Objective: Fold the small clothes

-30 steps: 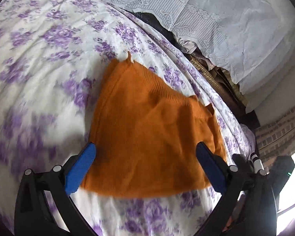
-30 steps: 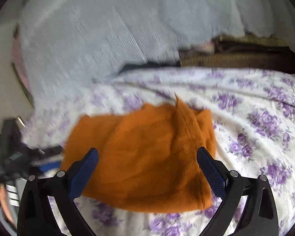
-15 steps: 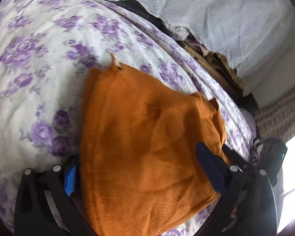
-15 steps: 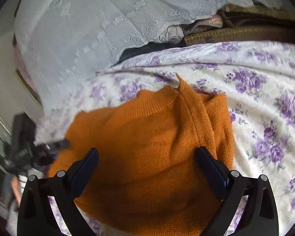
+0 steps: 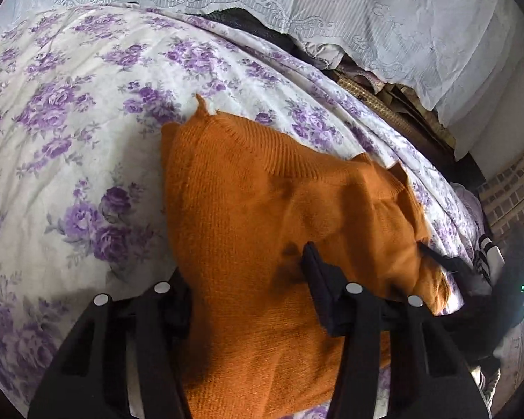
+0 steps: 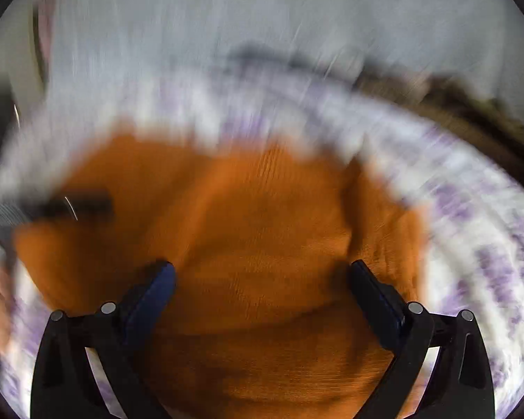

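A bed (image 5: 87, 111) with a white sheet printed in purple flowers fills most of both views; open sheet spreads wide to the left of the garment, while the far edge runs close under a white lace cloth (image 5: 384, 17) with dark clutter wedged beneath it. An orange knit sweater (image 5: 262, 216), folded, lies near the bed's right edge, ribbed collar toward the far side. The left tool (image 5: 248, 279) is closing over the sweater's near left edge, fabric bunched between its jaws. The right tool (image 6: 262, 279), blurred, stands with jaws apart over the sweater's near edge, pads resting against the knit.
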